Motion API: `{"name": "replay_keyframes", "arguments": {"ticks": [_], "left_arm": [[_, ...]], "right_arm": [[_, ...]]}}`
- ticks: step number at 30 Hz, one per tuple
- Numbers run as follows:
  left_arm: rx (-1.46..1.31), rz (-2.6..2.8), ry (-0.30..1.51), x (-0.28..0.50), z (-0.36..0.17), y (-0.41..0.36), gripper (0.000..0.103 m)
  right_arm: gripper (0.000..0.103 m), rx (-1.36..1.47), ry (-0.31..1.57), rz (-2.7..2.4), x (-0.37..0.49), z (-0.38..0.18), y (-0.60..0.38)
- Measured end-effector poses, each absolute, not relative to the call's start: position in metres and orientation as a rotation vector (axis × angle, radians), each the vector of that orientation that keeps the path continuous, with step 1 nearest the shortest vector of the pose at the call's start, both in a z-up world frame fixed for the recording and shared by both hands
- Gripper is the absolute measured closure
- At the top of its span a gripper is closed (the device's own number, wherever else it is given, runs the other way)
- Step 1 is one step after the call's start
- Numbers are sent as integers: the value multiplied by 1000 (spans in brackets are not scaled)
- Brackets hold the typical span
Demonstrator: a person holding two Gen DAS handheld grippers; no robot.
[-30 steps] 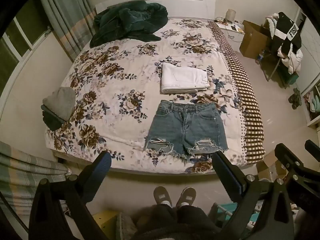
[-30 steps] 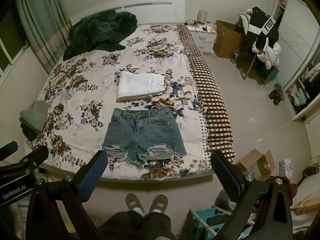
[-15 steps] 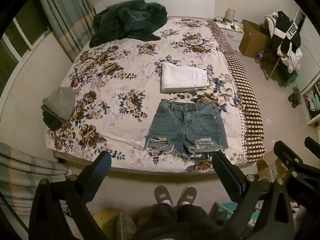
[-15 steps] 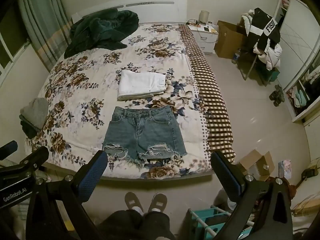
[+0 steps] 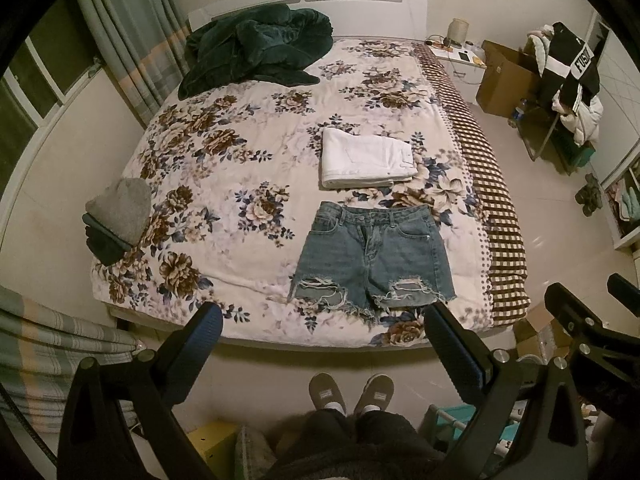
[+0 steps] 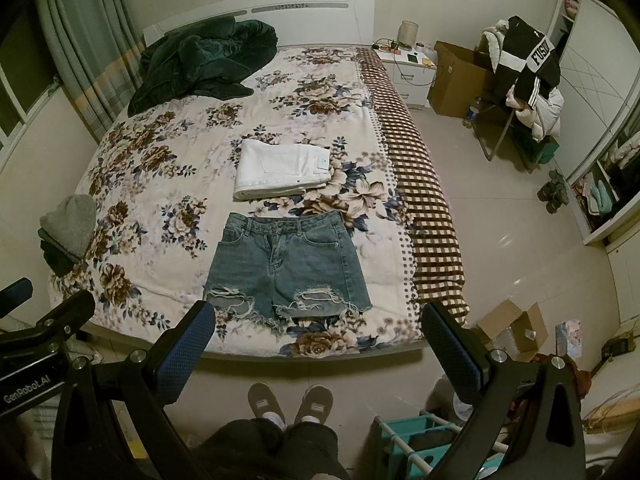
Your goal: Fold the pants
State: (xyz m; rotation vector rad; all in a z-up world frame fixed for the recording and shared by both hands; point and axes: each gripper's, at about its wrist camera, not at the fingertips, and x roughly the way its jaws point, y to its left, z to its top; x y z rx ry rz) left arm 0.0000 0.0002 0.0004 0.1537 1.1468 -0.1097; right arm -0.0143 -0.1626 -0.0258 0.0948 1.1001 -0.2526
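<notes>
Blue denim shorts [image 5: 372, 258] with frayed hems lie flat on the floral bed [image 5: 224, 168], waistband away from me, near the foot edge. They also show in the right wrist view [image 6: 286, 266]. White pants [image 5: 366, 157] lie folded just beyond them, also seen in the right wrist view [image 6: 282, 168]. My left gripper [image 5: 322, 330] is open and empty, held high above the floor before the bed's foot. My right gripper [image 6: 318, 330] is open and empty too, beside the left one.
A dark green blanket [image 5: 256, 48] lies heaped at the headboard. A grey hat on dark cloth [image 5: 118, 216] sits at the bed's left edge. A chair with clothes [image 6: 524, 80], cardboard boxes [image 6: 454, 76] and a nightstand [image 6: 408, 68] stand right. My slippered feet [image 5: 350, 394] stand below.
Both views have shifted very slightly; the clothes on the bed have not moved and both grippers stay open.
</notes>
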Motion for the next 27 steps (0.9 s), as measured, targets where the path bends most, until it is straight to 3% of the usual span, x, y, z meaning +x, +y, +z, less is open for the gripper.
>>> {"name": "replay_keyframes", "arguments": {"ticks": [27], "left_arm": [[155, -105, 1140, 0, 0, 0, 0]], "right_arm": [[0, 91, 1103, -254, -15, -26, -159]]}}
